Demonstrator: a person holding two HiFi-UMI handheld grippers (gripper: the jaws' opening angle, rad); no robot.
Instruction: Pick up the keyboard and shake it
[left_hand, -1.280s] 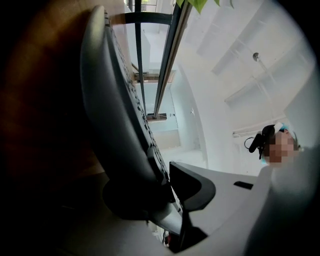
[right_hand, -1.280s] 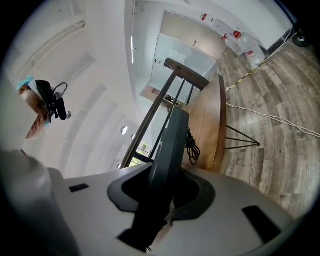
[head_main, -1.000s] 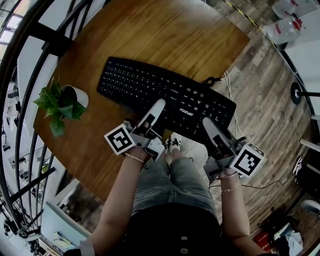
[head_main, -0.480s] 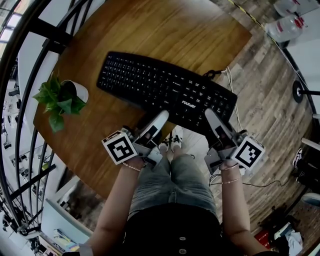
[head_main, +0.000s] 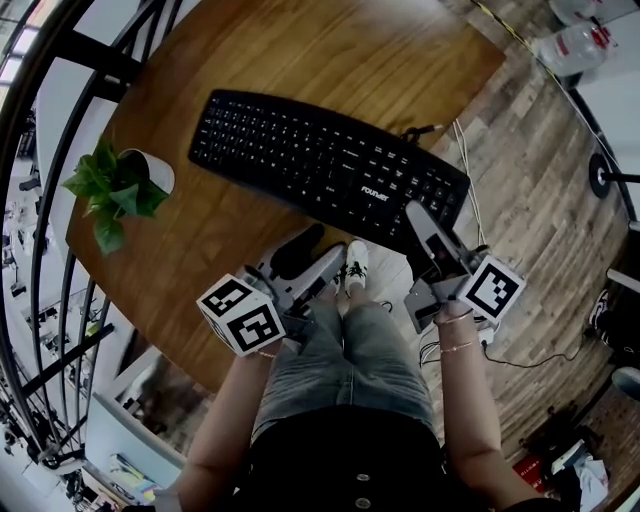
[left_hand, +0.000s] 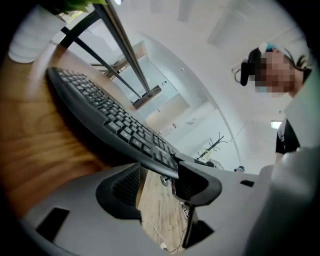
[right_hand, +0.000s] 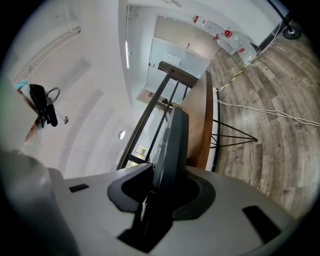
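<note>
Black keyboard (head_main: 320, 160) lies diagonally across the near part of the round wooden table (head_main: 330, 50), key side up, w/ its right end reaching past the table rim over the plank floor (head_main: 530, 210). Right gripper (head_main: 422, 225) is clamped on that right end at the near edge: in the right gripper view the keyboard (right_hand: 172, 145) stands edge-on between the jaws, both pads pressed on it, gap narrow. Left gripper (head_main: 312, 258) sits just off the near edge, apart from the keyboard, above the person's knees. Its jaws have just been opening and stand wide. In the left gripper view (left_hand: 157, 186) nothing sits between the pads, only floor shows thru the gap, and the keyboard (left_hand: 110, 120) runs just beyond the tips. Marker cubes on both tools face up, left (head_main: 240, 315) & right (head_main: 492, 288). A small green plant (head_main: 110, 190) in a white pot (head_main: 155, 172) stands at the table's left side, well apart from the keyboard. A white cable (head_main: 465, 170) trails on the floor near the right end
</note>
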